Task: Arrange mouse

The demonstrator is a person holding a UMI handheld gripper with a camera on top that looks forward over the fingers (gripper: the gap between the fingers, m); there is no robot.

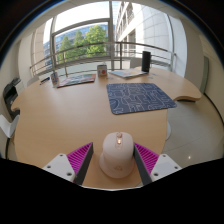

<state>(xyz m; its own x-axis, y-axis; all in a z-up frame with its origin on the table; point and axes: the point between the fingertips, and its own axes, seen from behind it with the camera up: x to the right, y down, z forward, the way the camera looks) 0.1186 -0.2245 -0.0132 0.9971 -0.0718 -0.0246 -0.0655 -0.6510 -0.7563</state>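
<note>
A white mouse (117,155) rests on the wooden table (60,120), between my gripper's fingers. My gripper (113,147) is open around it; the purple pads (79,157) stand at either side with a small gap to the mouse. A blue-grey patterned mouse pad (140,97) lies on the table well beyond the fingers, a little to the right.
At the far side of the table are a dark flat item (73,78), a small cup (101,70), a white sheet (127,73) and a black cylinder (146,61). A flat tan item (188,96) lies right of the mouse pad. A chair (10,97) stands at the left.
</note>
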